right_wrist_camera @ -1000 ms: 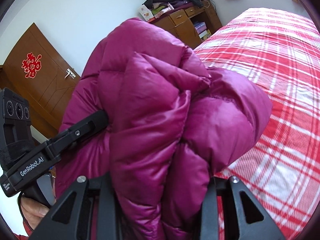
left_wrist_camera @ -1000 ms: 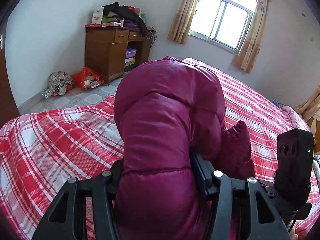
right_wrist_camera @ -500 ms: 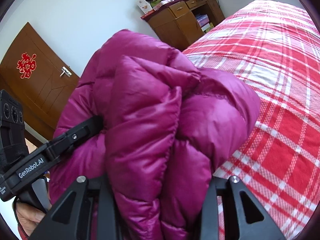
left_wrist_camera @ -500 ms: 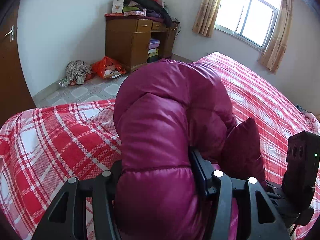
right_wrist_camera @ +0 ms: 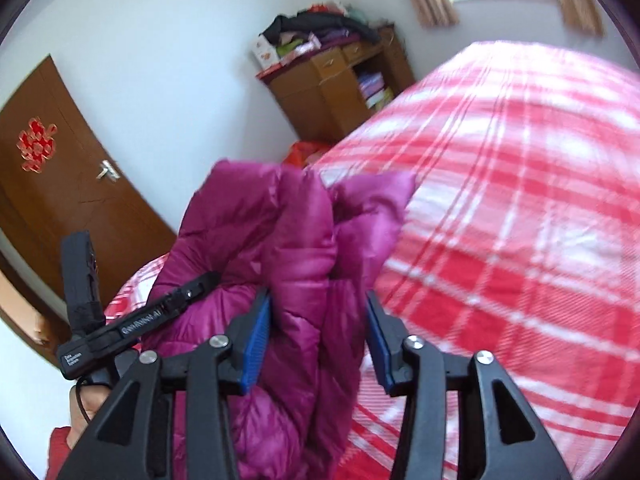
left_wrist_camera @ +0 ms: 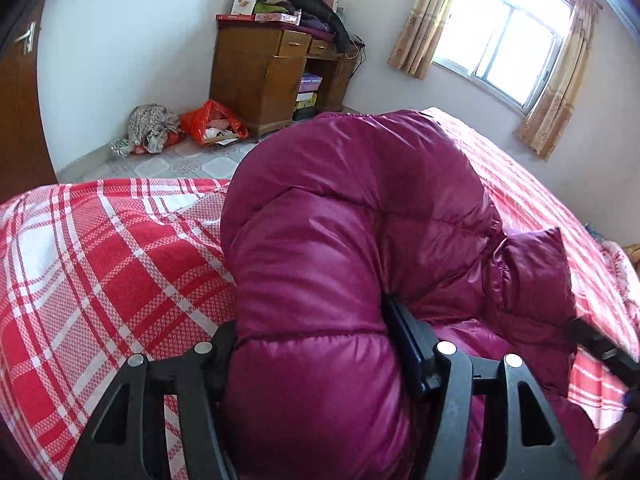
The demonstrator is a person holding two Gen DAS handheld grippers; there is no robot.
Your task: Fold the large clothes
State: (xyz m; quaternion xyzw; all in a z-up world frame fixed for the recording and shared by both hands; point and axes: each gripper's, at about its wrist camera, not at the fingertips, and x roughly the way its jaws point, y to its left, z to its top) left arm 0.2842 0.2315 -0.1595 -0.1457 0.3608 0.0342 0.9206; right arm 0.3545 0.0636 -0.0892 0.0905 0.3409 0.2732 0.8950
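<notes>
A puffy magenta down jacket [left_wrist_camera: 360, 200] lies bunched on the red-and-white plaid bed [left_wrist_camera: 100, 260]. My left gripper [left_wrist_camera: 312, 320] has a thick fold of it between its fingers. The jaws are opening, but the padding still fills the gap and presses on both pads. In the right wrist view the jacket [right_wrist_camera: 280, 232] runs between the blue pads of my right gripper [right_wrist_camera: 316, 300]. These jaws are opening too; the left pad brushes the fabric and the right pad [right_wrist_camera: 378, 344] stands free. The left gripper [right_wrist_camera: 132, 324] shows there at the left, a hand below it.
A wooden cabinet [left_wrist_camera: 260, 72] piled with clothes and boxes stands by the far wall. An orange bag [left_wrist_camera: 212, 122] and a cloth bundle [left_wrist_camera: 152, 124] lie on the tiled floor. A brown door [right_wrist_camera: 60, 200] is at the left, a curtained window [left_wrist_camera: 500, 44] beyond the bed [right_wrist_camera: 520, 220].
The right gripper has loosened and drawn back, so its blue pads now show and the jacket looks smaller and lower. The left gripper sank toward the bed with the jacket.
</notes>
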